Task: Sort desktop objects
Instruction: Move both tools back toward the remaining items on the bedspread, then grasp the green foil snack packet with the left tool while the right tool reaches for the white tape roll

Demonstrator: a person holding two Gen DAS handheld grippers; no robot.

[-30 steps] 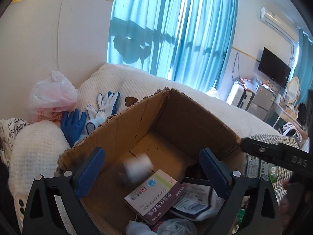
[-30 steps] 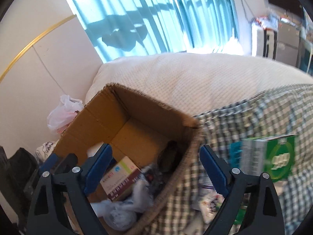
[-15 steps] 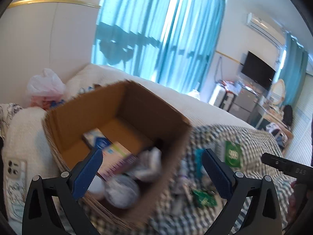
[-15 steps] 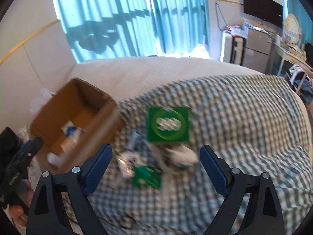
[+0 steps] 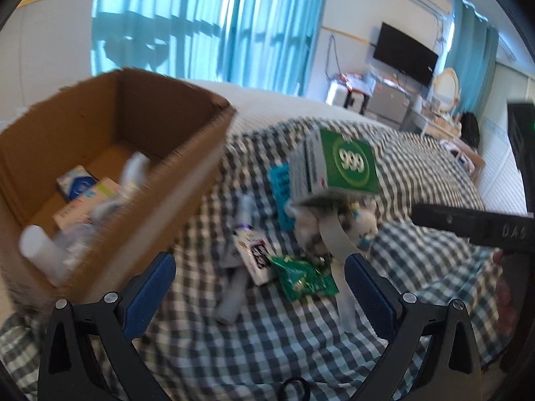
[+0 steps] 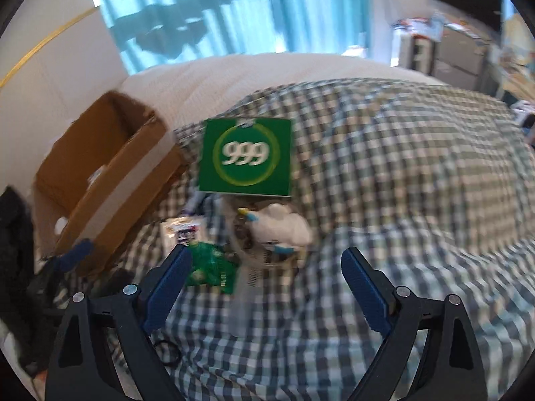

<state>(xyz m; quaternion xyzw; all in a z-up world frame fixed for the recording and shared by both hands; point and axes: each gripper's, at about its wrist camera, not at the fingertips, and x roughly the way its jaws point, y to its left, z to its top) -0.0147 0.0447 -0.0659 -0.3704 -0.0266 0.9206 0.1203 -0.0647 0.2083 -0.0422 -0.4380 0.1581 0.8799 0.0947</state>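
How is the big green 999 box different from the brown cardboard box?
The green 999 box is closed and printed with white numbers; the brown cardboard box is plain and open on top. The cardboard box is much bigger and holds sorted items; the 999 box sits tilted on the pile outside it. Both rest on the bed.

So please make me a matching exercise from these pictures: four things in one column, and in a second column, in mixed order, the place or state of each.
Things
1. green 999 box
2. cardboard box
3. green foil packet
4. left gripper

Places or states
A. lies flat on the checked cloth, just ahead of the open jaws
B. open, holding nothing
C. rests on top of the pile of small items
D. stands at the left of the pile, with medicine boxes inside

Pairs: 1-C, 2-D, 3-A, 4-B
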